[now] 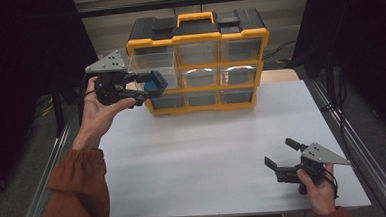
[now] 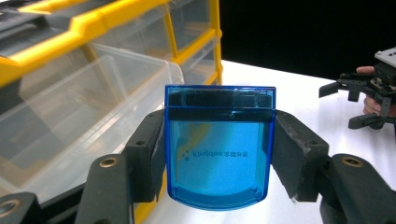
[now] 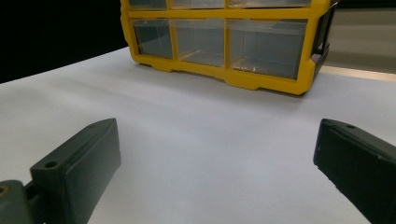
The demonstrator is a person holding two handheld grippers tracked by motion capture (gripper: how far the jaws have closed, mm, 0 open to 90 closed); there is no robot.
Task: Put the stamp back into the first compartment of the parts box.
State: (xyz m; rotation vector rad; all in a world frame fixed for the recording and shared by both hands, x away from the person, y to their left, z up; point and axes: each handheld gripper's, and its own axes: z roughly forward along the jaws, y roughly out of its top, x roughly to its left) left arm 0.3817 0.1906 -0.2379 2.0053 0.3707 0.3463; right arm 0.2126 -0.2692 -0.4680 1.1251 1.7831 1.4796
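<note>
Writing: mirrored "Kingdee" print on translucent blue plastic box (image 2: 219,149)
Left tongs (image 2: 219,154): clamp box beside pulled-out clear drawer (image 2: 88,121)
Right tongs (image 3: 215,172): spread apart over white counter (image 3: 210,121)

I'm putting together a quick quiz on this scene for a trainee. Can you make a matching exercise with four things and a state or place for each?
Things:
1. left claw
2. right claw
3. top-left drawer
4. blue box

States:
A. pulled out of the yellow organizer
B. open, low over the white table
C. pinched between two jaws
D. shut, raised beside the organizer

Pairs: 1-D, 2-B, 3-A, 4-C
</note>
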